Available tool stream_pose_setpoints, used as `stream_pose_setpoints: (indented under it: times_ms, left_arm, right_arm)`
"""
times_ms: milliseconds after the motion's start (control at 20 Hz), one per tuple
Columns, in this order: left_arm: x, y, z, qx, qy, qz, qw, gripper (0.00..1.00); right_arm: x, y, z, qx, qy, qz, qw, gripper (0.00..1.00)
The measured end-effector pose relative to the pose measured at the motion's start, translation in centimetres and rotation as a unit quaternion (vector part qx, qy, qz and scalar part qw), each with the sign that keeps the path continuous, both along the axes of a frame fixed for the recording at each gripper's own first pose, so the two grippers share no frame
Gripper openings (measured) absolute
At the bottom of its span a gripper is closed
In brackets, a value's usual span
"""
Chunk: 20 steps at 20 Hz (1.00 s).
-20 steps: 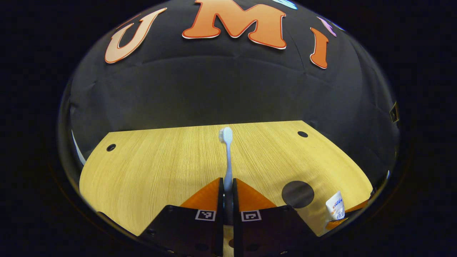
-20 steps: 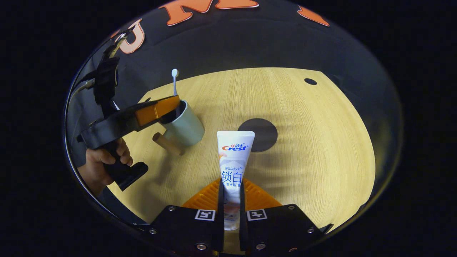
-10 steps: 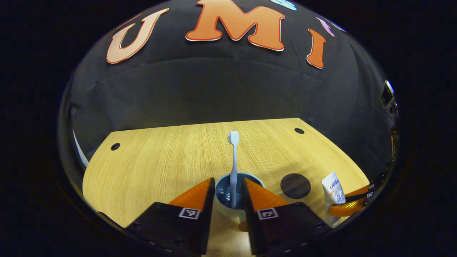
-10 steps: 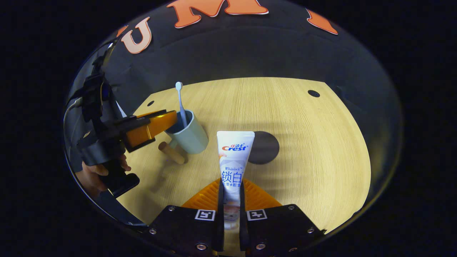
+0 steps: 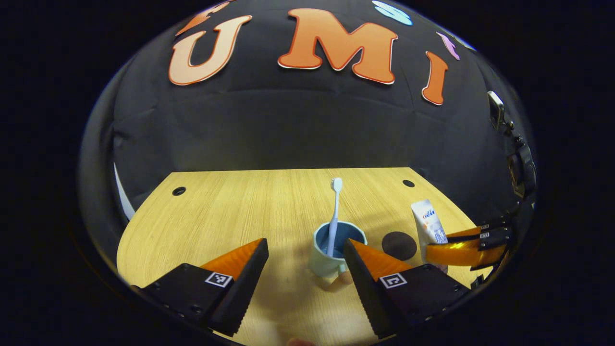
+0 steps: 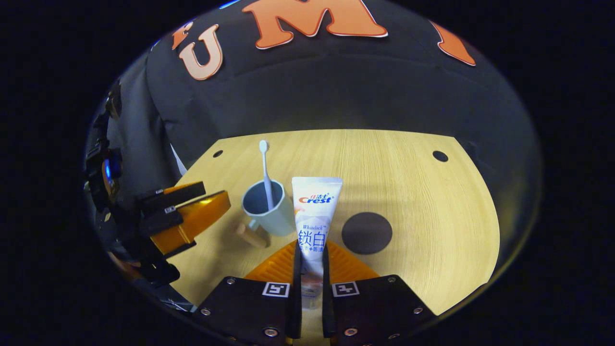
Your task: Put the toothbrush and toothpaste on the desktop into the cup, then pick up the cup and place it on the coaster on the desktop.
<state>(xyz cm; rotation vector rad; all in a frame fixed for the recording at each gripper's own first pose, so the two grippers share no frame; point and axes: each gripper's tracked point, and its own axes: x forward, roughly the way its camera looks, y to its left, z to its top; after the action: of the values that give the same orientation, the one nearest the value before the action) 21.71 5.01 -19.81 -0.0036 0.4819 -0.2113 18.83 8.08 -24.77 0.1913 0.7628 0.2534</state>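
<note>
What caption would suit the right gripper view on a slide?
Right tool grips a toothpaste tube beside the cup holding a toothbrush.

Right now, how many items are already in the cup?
1. The toothbrush stands in the cup, head up. The toothpaste is outside it, clamped in the right gripper. The cup's bottom is partly hidden.

Standing between the wide-apart left tongs [image 5: 303, 257]: cup [image 5: 331, 250], toothbrush [image 5: 334, 216] rising upright from it. Lying bare just beside the cup: coaster [image 6: 366, 233]. Stretching open beyond both: worktop [image 6: 384, 163].
</note>
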Motion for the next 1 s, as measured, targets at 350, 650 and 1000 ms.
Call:
stream_pose_setpoints:
  times_ms: [350,650,1000]
  left_arm:
    - [-2.9,3.6,-1.0,0.017,0.018,0.037,0.999,0.96]
    - [-5.2,4.5,-2.5,0.023,0.043,0.051,0.998,0.96]
    - [-7.2,4.0,-3.3,0.041,0.057,0.050,0.996,0.96]
  right_arm:
    - [6.5,1.6,2.6,0.015,-0.084,0.027,0.996,0.18]
    - [11.2,4.7,6.4,0.037,-0.177,0.062,0.982,0.17]
    - [14.9,9.3,9.2,0.070,-0.238,0.100,0.964,0.17]
